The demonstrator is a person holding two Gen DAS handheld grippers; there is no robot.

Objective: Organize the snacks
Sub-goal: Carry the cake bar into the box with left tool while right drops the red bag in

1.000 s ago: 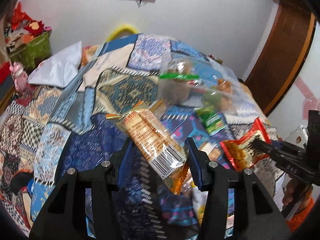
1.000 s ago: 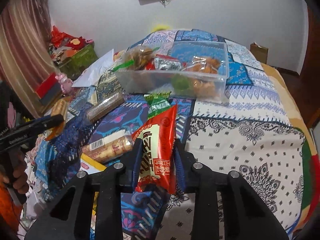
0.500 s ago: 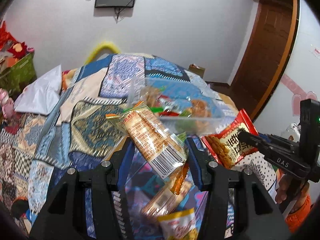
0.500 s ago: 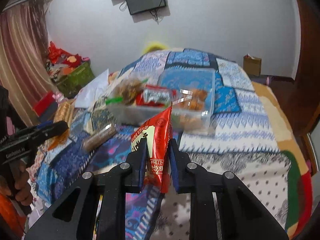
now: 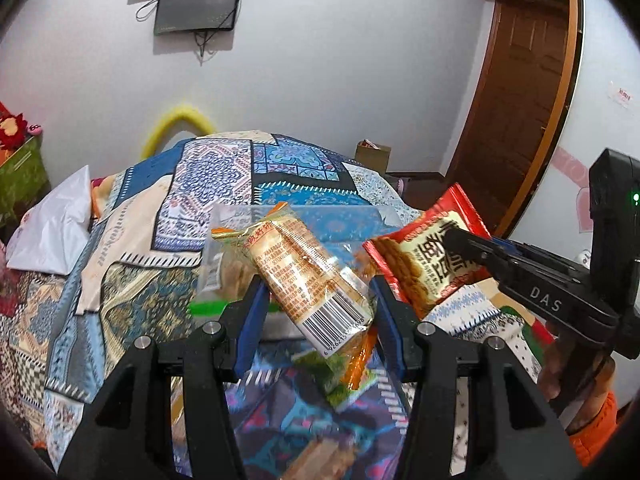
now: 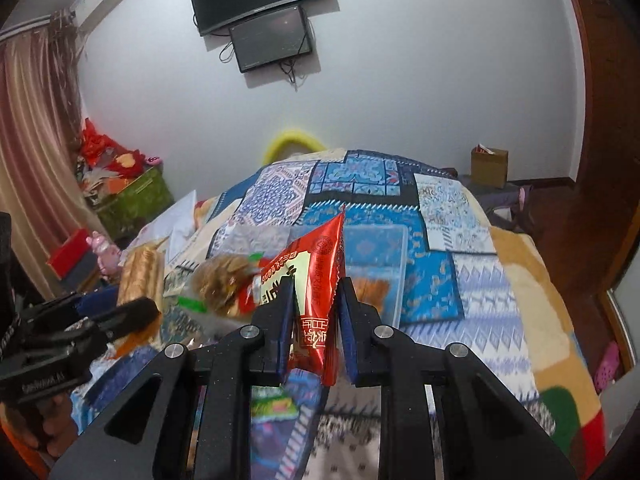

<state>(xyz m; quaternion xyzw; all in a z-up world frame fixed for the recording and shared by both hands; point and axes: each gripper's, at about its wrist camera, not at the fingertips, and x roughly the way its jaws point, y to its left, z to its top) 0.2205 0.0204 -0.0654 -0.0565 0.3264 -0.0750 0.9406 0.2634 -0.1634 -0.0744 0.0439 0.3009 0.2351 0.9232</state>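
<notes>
My left gripper (image 5: 316, 296) is shut on a clear-wrapped biscuit pack (image 5: 304, 272) with a barcode, held in the air in front of the clear plastic snack box (image 5: 352, 220). My right gripper (image 6: 316, 292) is shut on a red snack packet (image 6: 316, 276), also raised before the box (image 6: 380, 252). The red packet (image 5: 424, 260) and right gripper (image 5: 452, 240) show at the right of the left wrist view. The biscuit pack (image 6: 140, 276) and left gripper (image 6: 128, 312) show at the left of the right wrist view. The box holds several snacks (image 6: 224, 280).
The box sits on a bed with a patchwork quilt (image 6: 352, 180). Loose snack packs (image 5: 336, 372) lie on the quilt below the grippers. A white bag (image 5: 52, 232) lies at the left. A cardboard box (image 6: 488, 168) stands by the far wall, a door (image 5: 520, 80) at right.
Both grippers have lifted their packets up and moved them forward toward the clear box, which now sits lower and closer in both views.
</notes>
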